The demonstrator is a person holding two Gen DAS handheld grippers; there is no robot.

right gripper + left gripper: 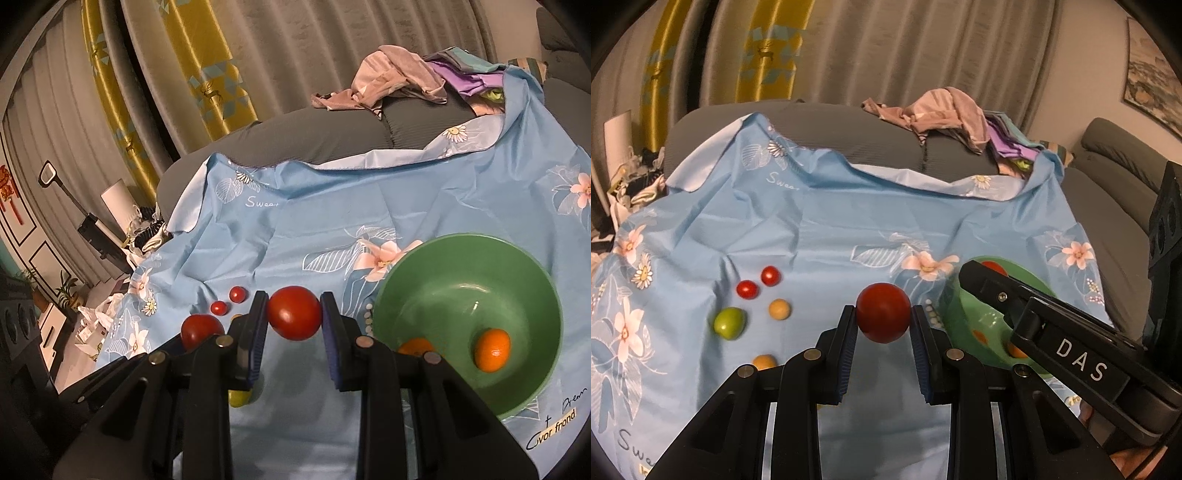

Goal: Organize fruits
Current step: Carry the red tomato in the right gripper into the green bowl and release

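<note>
**Both grippers loaded, bowl next**

Each gripper is pinching a red tomato. The left gripper (883, 321) has its tomato (883, 312) clamped between the blue pads, clear of the blue cloth (820, 229). The right gripper (294, 319) grips a second tomato (294, 313) the same way, and its arm reaches across the green bowl (532, 280) in the left view.

The bowl sits on the cloth to the right of both grippers, with two oranges (492, 349) inside; one is partly hidden behind the right gripper's frame. Loose on the cloth to the left lie two small tomatoes (759, 282), a green fruit (729, 322) and two tan ones (779, 309).

The step in hand looks like carrying: both fruits are lifted and neither is over the bowl's opening as seen from its own camera. The next move probably calls for swinging each gripper right, over the rim, and lowering before spreading the jaws, so the tomatoes do not drop hard onto the oranges. The two grippers are near each other, so going one at a time would avoid a knock.
</note>
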